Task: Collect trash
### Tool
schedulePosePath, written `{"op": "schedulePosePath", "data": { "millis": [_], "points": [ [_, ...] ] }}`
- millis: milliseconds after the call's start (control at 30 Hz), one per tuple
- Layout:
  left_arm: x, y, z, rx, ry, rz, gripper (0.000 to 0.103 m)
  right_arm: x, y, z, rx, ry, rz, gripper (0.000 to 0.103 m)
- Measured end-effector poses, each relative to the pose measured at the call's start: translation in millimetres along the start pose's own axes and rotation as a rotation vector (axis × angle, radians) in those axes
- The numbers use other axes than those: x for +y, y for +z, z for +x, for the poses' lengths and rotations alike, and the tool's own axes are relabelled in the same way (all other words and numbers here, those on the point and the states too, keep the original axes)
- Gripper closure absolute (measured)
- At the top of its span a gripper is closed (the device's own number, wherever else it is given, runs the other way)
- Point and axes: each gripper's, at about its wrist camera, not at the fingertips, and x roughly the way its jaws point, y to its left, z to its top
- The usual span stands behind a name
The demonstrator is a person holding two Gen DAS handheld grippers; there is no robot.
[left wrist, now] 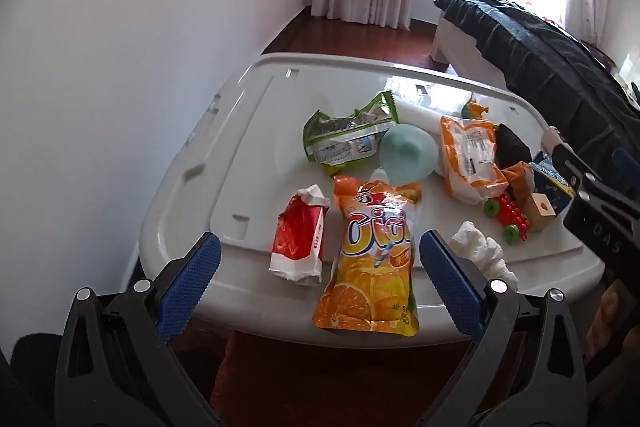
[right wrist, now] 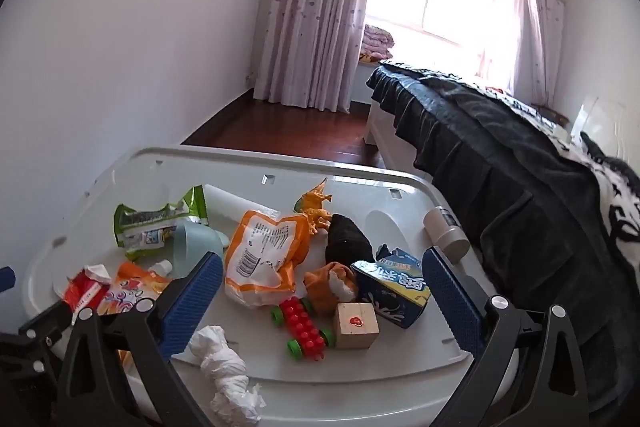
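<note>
Trash covered the white table [left wrist: 192,163]: an orange juice pouch [left wrist: 370,267] at the near edge, a red carton [left wrist: 300,243] just beside it toward the left edge, a crumpled tissue [right wrist: 224,359] on its other side, and a green wrapper [left wrist: 344,139] toward the far edge. Left tongs [left wrist: 320,267] and right tongs [right wrist: 322,291] hung wide open, gripping nothing.

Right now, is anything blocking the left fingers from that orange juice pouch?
Nothing visible does. The orange juice pouch lies flat on the white lid, directly ahead of the open left gripper, with the red carton beside it.
</note>
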Motion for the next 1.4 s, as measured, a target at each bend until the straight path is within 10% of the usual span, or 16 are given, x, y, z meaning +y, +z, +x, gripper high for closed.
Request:
{"op": "schedulePosePath", "data": {
  "millis": [1400],
  "points": [
    [4,-1,13,0.009,0.031,0.008,0.006,2,2,3,0.021,0.033,0.022,0.005]
  ]
}}
